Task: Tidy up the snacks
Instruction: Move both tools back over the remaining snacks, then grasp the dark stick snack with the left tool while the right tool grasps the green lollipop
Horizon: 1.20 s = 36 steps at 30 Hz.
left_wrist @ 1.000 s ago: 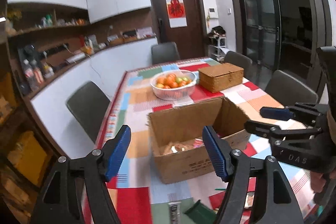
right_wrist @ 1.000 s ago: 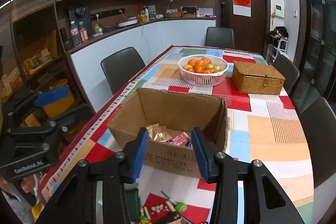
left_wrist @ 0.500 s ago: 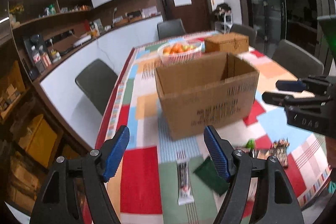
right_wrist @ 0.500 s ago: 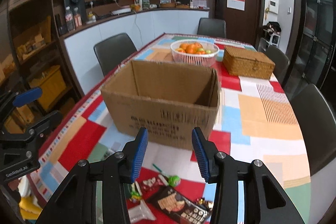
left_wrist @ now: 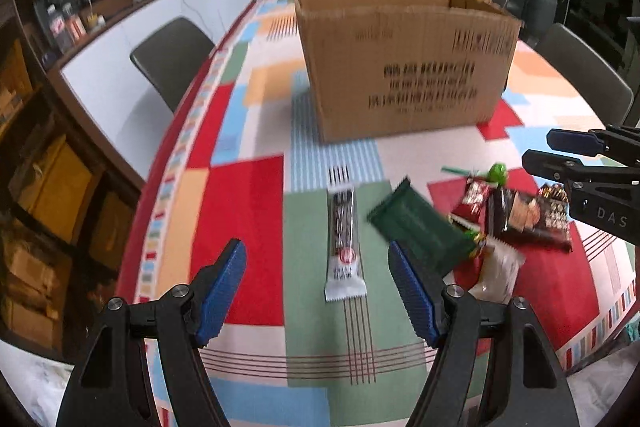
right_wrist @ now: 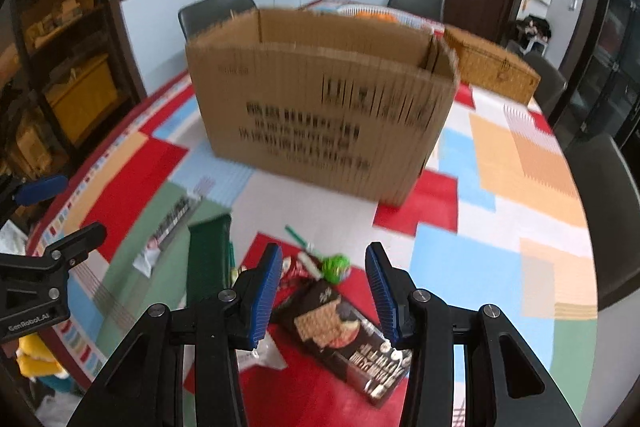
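An open cardboard box (left_wrist: 404, 67) stands on the patchwork tablecloth; it also shows in the right wrist view (right_wrist: 320, 115). Loose snacks lie in front of it: a long white-and-black bar (left_wrist: 345, 239), a dark green packet (left_wrist: 420, 227), a green lollipop (left_wrist: 496, 173) and a dark biscuit packet (left_wrist: 528, 215). My left gripper (left_wrist: 318, 291) is open and empty, low over the long bar. My right gripper (right_wrist: 322, 291) is open and empty, just above the biscuit packet (right_wrist: 344, 335), with the lollipop (right_wrist: 336, 265) between its fingers' line of sight.
A wicker box (right_wrist: 492, 67) and a white fruit basket (right_wrist: 372, 13) stand behind the cardboard box. Grey chairs (left_wrist: 172, 55) surround the table. The table's near edge (left_wrist: 592, 343) is close below the snacks. Shelves and a counter line the left wall.
Both grippers have dropped from above the box to low over the snacks in front of it. Both stay open and empty.
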Tool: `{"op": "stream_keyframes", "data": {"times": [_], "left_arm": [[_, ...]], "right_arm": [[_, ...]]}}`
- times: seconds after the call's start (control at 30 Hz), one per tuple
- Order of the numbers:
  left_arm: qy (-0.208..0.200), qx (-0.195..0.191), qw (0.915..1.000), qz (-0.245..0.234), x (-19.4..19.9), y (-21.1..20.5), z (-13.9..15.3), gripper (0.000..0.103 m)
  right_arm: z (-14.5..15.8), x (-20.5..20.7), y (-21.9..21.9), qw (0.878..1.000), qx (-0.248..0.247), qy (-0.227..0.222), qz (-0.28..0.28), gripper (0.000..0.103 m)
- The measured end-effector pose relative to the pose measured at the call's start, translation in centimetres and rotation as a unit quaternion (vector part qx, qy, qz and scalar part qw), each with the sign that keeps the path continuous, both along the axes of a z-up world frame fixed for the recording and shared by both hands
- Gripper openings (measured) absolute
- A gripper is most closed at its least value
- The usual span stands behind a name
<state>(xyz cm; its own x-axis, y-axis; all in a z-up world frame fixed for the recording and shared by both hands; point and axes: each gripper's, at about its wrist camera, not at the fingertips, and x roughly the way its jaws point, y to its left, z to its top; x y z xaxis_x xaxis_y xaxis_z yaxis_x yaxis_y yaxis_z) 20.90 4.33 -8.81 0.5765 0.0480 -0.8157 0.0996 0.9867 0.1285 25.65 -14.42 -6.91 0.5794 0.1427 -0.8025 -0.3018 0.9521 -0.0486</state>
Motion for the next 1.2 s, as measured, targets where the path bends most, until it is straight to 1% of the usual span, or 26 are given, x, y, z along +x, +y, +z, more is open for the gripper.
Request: {"op": "stream_keyframes", "data": {"times": [0.2,0.47,0.67,0.8,0.87,0.9,1.1,1.13,1.2], "left_arm": [[0.028,-0.005,0.9996,-0.002,1.0,-0.1,-2.4,0.073],[0.058,-0.019,0.9982,0.002,3.9,0.0,-5.2,0.073],[0.059,-0.021,0.9980,-0.001,5.4,0.0,-6.1,0.072],[0.069,-0.028,0.9972,0.000,6.4,0.3,-6.7,0.060],[0.072,-0.030,0.9970,-0.002,6.8,0.4,-7.0,0.057],[0.073,-0.031,0.9969,-0.001,6.9,0.4,-7.0,0.054],[0.080,-0.045,0.9958,0.000,7.6,0.3,-7.6,0.045],[0.078,-0.049,0.9957,0.000,7.7,0.3,-7.5,0.044],[0.080,-0.056,0.9953,-0.001,7.8,0.3,-7.5,0.038]], "right_arm": [[-2.3,0.5,-0.4,0.999,0.001,0.036,-0.016,0.044],[-4.5,2.4,-1.0,0.998,-0.006,0.056,-0.039,0.044],[-5.7,3.5,-1.2,0.997,-0.003,0.071,-0.044,0.044],[-6.0,4.1,-1.1,0.997,-0.004,0.071,-0.044,0.044],[-6.2,4.5,-1.0,0.996,-0.003,0.072,-0.043,0.044],[-6.3,4.6,-1.0,0.996,-0.002,0.075,-0.043,0.044],[-7.2,5.1,-1.0,0.995,-0.001,0.090,-0.043,0.044],[-7.3,5.1,-1.1,0.995,0.001,0.091,-0.044,0.043],[-7.3,5.1,-1.2,0.995,0.004,0.093,-0.042,0.039]]}}
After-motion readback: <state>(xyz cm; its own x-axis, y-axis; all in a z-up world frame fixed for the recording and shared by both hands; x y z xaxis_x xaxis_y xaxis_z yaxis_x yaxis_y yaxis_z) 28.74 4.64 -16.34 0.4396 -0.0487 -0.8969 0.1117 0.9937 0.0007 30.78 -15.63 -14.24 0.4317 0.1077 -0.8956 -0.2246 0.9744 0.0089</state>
